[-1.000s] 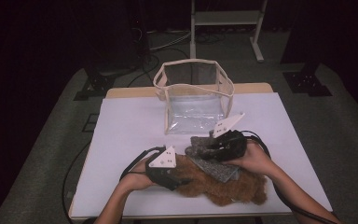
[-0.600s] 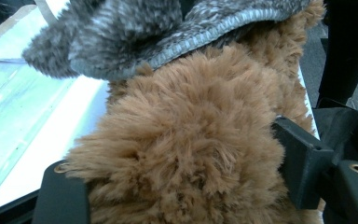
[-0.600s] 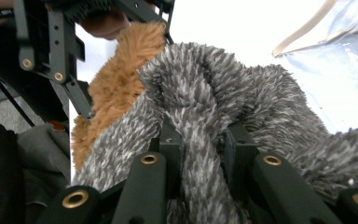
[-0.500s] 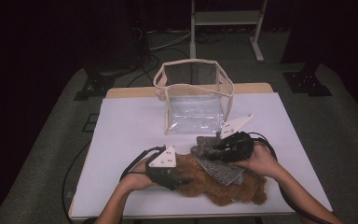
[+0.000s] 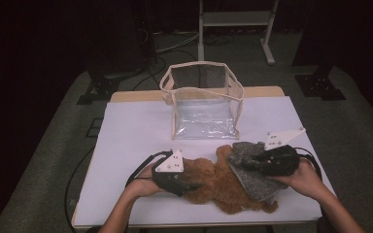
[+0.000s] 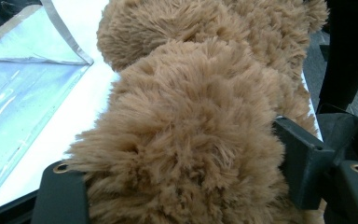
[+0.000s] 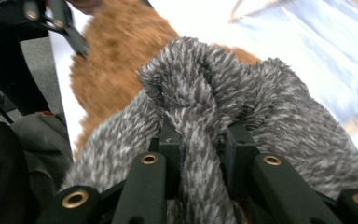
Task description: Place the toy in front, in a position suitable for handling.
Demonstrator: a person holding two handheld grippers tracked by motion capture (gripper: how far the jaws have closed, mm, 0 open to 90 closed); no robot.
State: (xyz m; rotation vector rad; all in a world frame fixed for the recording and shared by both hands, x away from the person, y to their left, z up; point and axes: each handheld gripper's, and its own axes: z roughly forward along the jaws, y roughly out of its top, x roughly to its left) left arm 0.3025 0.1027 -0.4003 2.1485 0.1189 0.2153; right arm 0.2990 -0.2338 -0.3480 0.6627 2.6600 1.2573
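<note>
While a brown plush toy (image 5: pixel 226 187) lies along the near edge of the white-covered table (image 5: pixel 131 131), the left gripper (image 5: pixel 187 187) clasps its shaggy end, the jaws standing on either side of a thick tuft of fur that bulges between them in the left gripper view (image 6: pixel 191 154). The right gripper (image 5: pixel 250 164), held in the person's right hand (image 5: pixel 305 177), pinches a fold of a grey knitted cloth (image 5: pixel 255 170); in the right gripper view the jaws sit narrow and tight around a bunched ridge of the grey fabric (image 7: pixel 200 140), which rises straight up from between them. The cloth drapes over the right part of the toy, near the table's right edge. A clear plastic bag (image 5: pixel 203 104) with cream trim stands upright and open-topped farther back at the table's middle, just beyond both grippers and apart from the toy.
</note>
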